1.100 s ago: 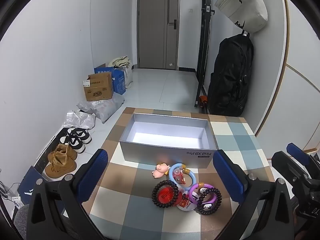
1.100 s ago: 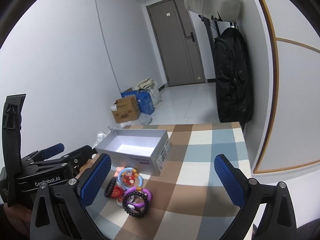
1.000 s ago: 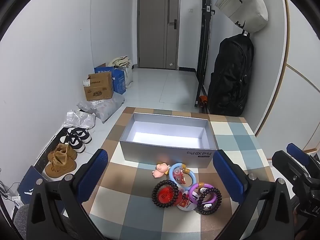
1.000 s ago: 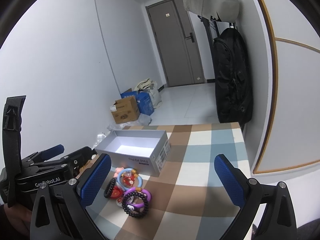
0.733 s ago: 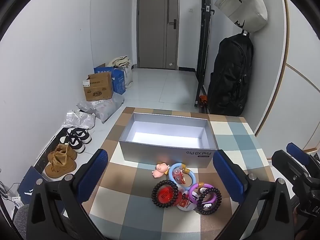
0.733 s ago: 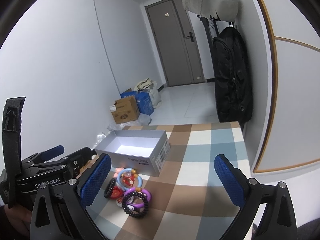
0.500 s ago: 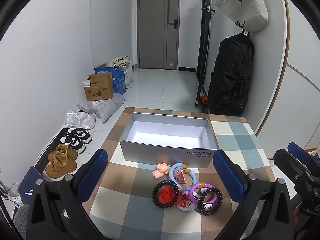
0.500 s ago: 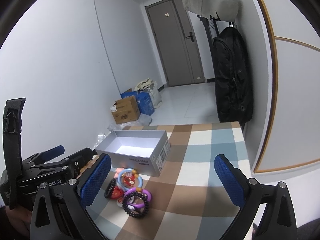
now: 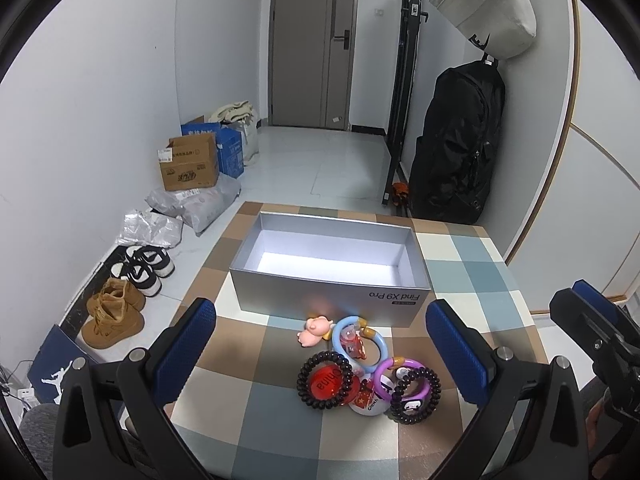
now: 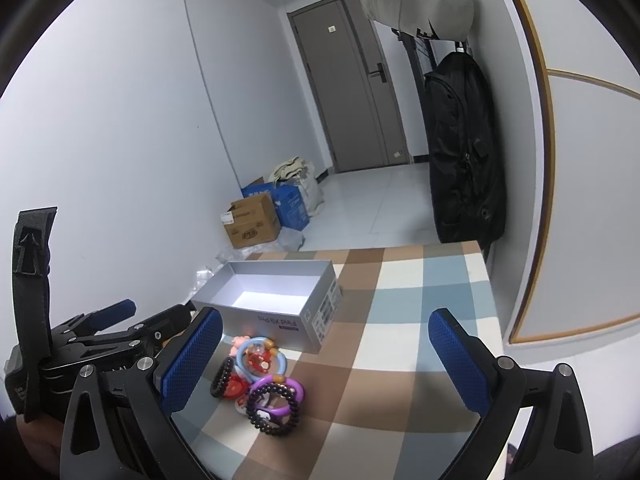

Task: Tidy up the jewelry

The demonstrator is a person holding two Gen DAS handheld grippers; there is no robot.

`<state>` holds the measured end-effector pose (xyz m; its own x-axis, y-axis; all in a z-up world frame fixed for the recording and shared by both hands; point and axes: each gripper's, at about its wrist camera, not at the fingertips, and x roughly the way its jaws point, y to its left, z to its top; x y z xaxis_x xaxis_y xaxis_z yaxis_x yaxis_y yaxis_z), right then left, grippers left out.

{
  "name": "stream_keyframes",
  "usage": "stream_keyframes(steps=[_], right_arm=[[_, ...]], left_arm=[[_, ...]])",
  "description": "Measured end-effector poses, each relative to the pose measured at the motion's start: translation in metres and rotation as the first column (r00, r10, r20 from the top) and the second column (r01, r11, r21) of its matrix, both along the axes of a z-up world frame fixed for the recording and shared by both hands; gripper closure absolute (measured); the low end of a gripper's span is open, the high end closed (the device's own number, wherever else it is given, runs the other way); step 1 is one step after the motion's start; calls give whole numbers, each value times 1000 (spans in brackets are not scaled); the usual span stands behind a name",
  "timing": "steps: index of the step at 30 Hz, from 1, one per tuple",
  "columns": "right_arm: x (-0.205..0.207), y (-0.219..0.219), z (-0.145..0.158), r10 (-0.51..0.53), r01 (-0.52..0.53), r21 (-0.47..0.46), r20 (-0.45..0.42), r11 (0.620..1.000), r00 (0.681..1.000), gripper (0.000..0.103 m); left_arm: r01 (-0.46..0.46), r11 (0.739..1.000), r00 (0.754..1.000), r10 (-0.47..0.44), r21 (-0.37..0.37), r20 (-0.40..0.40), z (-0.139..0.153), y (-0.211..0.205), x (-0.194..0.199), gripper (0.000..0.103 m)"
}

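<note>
An open, empty silver box (image 9: 332,258) stands on the checked tablecloth (image 9: 280,436); it also shows in the right wrist view (image 10: 272,300). In front of it lies a pile of jewelry: a pink pig charm (image 9: 314,326), a blue ring (image 9: 360,340), a black bead bracelet around a red badge (image 9: 325,380), and a purple ring with another black bead bracelet (image 9: 414,390). The pile shows in the right wrist view too (image 10: 260,376). My left gripper (image 9: 320,352) is open above the pile. My right gripper (image 10: 326,364) is open, with the pile near its left finger.
The table ends just beyond the box. On the floor at left are shoes (image 9: 120,300), plastic bags and cardboard boxes (image 9: 188,164). A black backpack (image 9: 456,144) hangs on the right wall under a grey bag (image 9: 488,8). A closed door (image 9: 312,44) is at the back.
The right gripper has shifted very slightly. The jewelry and the box have not moved.
</note>
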<state>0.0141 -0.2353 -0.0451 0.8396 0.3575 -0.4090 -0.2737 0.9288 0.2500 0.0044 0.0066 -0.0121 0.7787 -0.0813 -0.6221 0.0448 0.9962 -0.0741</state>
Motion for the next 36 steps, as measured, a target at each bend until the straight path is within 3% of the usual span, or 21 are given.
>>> stream_keyframes(steps=[4, 8, 15, 18, 24, 31, 36], right_arm=[[2, -1, 0, -3, 3, 35, 2, 999, 1000, 0], [7, -2, -3, -3, 4, 44, -20, 999, 1000, 0], [24, 1, -12, 22, -18, 56, -67, 998, 998, 0], [29, 5, -16, 42, -37, 66, -89, 997, 995, 0], [40, 13, -23, 81, -69, 66, -191, 995, 978, 0], [47, 19, -29, 120, -100, 106, -201, 989, 972, 0], [50, 19, -28, 133, -111, 113, -216, 987, 967, 0]], left_arm=[[25, 999, 999, -27, -47, -41, -6, 6, 4, 1], [69, 989, 986, -88, -134, -142, -22, 12, 15, 6], [67, 940, 917, -190, -335, -350, -63, 29, 32, 18], [43, 928, 899, -197, -369, -392, -71, 30, 36, 18], [36, 903, 883, -229, -429, -409, -72, 29, 43, 28], [51, 902, 881, -243, -429, -406, -76, 33, 48, 55], [31, 882, 879, -248, -469, -408, -80, 46, 48, 65]])
